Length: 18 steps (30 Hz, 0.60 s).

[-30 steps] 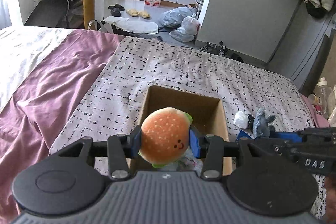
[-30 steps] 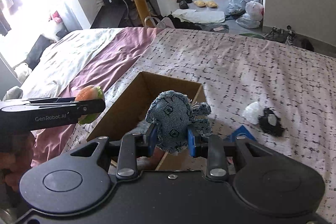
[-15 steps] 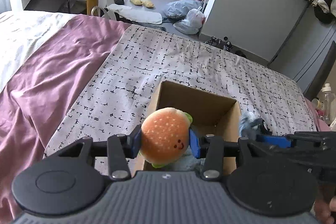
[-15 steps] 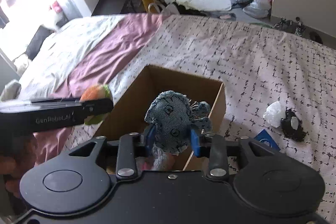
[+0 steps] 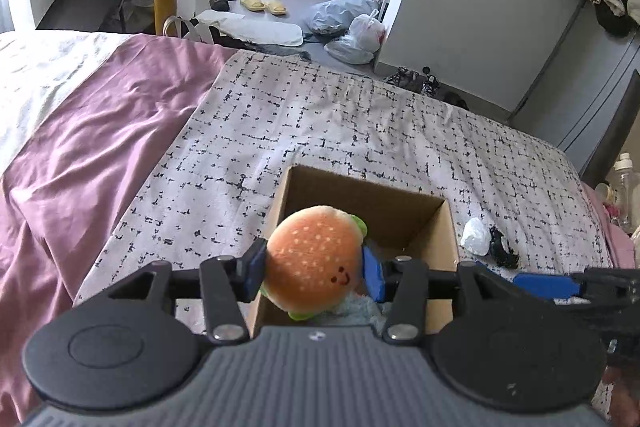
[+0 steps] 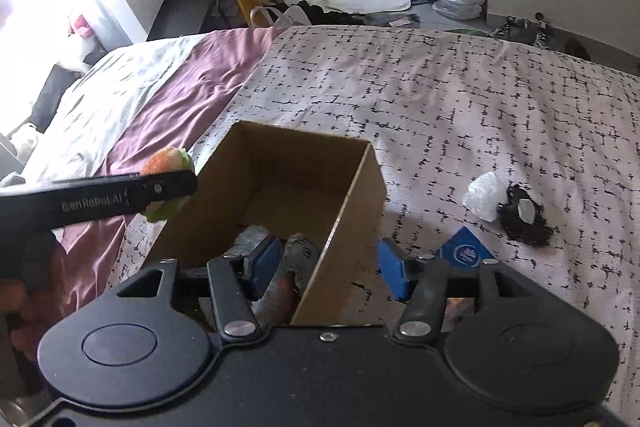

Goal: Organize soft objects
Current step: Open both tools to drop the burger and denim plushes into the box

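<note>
Plush burger (image 5: pixel 314 261), orange bun with stitched smile and green lettuce frill, pinched between the blue pads of the left gripper (image 5: pixel 314 267) and hanging at the near left edge of the open cardboard box (image 5: pixel 404 205). Left jaws easing apart, pads still against the bun on both sides. From the right wrist view, same burger (image 6: pixel 168 163) poking above and below the black finger of the left gripper (image 6: pixel 176 187), just left of the box (image 6: pixel 360 187).

Right gripper (image 6: pixel 326 265) empty and opening: left pad over the box interior, right pad outside the right wall, that wall standing between them. Down inside the box, soft items lying in a heap (image 6: pixel 280 259); one perhaps pale denim, too shadowed to be sure. Light blue fuzzy cloth (image 5: pixel 356 311) visible under the burger in the left wrist view.

Box resting on a white bedspread with black dashes (image 6: pixel 440 99). To its right, well apart, a crumpled white lump (image 6: pixel 484 197) touching a dark fuzzy piece (image 6: pixel 524 215); nearer the gripper, a blue packet (image 6: pixel 464 251). Purple sheet (image 5: pixel 100 147) left of the bedspread.
</note>
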Each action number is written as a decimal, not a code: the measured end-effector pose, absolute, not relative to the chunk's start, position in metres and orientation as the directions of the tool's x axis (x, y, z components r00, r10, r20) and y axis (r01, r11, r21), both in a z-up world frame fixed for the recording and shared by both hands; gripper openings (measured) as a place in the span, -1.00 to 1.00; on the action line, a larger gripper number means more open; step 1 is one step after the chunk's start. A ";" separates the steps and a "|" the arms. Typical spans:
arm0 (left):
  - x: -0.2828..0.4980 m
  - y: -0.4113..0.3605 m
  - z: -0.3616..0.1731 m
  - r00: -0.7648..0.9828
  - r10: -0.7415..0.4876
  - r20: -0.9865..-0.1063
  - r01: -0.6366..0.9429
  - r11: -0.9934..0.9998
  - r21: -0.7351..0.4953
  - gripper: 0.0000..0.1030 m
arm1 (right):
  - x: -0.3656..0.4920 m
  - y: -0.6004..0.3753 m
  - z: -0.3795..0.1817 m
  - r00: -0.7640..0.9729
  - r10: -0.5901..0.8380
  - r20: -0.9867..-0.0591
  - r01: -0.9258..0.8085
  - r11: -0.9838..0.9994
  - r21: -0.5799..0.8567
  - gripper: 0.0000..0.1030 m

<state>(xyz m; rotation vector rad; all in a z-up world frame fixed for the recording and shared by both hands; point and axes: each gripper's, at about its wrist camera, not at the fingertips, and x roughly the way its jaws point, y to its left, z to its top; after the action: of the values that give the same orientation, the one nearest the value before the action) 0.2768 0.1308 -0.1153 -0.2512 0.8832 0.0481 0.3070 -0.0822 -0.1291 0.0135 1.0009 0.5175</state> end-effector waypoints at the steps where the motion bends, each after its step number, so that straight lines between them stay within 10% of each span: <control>1: 0.278 0.131 -0.113 0.638 -0.067 -0.767 -0.143 0.969 -0.203 0.02 | 0.307 -0.084 -0.129 0.436 0.417 -0.798 -0.405 0.882 0.240 0.07; 4: 0.278 0.130 -0.106 0.646 -0.096 -0.757 -0.127 0.965 -0.231 0.38 | 0.307 -0.092 -0.126 0.448 0.414 -0.792 -0.388 0.889 0.245 0.08; 18: 0.254 0.109 -0.089 0.659 -0.039 -0.752 -0.153 0.971 -0.184 0.41 | 0.289 -0.125 -0.117 0.460 0.437 -0.773 -0.386 0.882 0.269 0.18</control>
<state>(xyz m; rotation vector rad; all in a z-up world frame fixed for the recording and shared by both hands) 0.2539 0.1094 -0.0885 -0.2405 0.8516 0.0655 0.2889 -0.1248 -0.1166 0.0579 0.9680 0.5072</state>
